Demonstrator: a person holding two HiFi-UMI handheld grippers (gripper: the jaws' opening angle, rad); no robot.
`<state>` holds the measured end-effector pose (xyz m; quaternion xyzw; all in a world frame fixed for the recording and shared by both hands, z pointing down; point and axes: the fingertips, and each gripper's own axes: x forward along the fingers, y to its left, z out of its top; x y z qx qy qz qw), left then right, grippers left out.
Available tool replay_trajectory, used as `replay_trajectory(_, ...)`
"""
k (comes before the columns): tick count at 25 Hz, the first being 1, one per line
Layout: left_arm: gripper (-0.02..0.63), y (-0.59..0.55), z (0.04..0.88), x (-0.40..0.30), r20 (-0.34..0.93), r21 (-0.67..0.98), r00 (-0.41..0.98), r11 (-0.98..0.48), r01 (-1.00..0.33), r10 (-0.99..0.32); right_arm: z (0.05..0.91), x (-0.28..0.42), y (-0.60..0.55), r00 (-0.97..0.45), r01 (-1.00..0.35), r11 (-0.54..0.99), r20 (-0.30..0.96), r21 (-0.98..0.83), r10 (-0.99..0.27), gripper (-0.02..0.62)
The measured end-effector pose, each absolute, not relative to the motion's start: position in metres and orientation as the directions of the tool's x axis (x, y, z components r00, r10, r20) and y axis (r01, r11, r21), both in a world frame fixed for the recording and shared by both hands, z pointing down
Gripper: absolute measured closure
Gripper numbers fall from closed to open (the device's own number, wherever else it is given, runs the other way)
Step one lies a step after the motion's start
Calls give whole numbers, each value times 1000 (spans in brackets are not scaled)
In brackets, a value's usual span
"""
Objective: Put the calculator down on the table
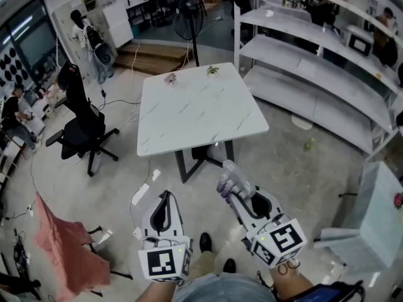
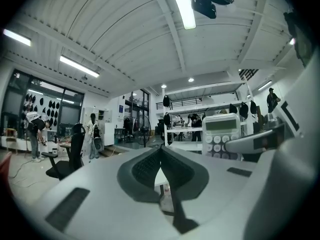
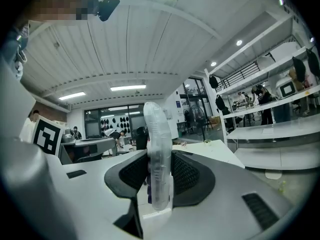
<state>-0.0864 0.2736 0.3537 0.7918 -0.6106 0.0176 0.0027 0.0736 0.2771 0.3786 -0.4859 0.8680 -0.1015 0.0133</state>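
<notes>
In the head view the calculator (image 1: 230, 180), clear-cased with purple keys, sticks out forward from my right gripper (image 1: 238, 192), which is shut on it above the floor, short of the white marble table (image 1: 195, 115). The right gripper view shows the calculator (image 3: 156, 134) edge-on and upright between the jaws of the right gripper (image 3: 159, 170). My left gripper (image 1: 165, 197) hovers beside it at the left, shut with nothing in it. In the left gripper view the left gripper (image 2: 161, 152) has its pads meeting, and the calculator's (image 2: 222, 133) keypad shows at the right.
On the table's far edge lie a small pink thing (image 1: 170, 78) and a small green thing (image 1: 213, 70). A black office chair (image 1: 82, 131) stands left of the table and white shelves (image 1: 315, 74) run along the right. A red cloth (image 1: 66, 250) hangs at the lower left.
</notes>
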Motion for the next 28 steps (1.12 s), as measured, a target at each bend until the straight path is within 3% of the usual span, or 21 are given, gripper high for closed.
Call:
replay_trajectory(16,599,120,333,-151,-53,-13,330,-330,-944,-943,352,11,125,-516,-851,504,57,-148,-855,454)
replay_trajectory(28,600,71,362,-140,17,13,397,-397,-918,-918,366,8,77,-493,-866,475,102,-160,-864,454)
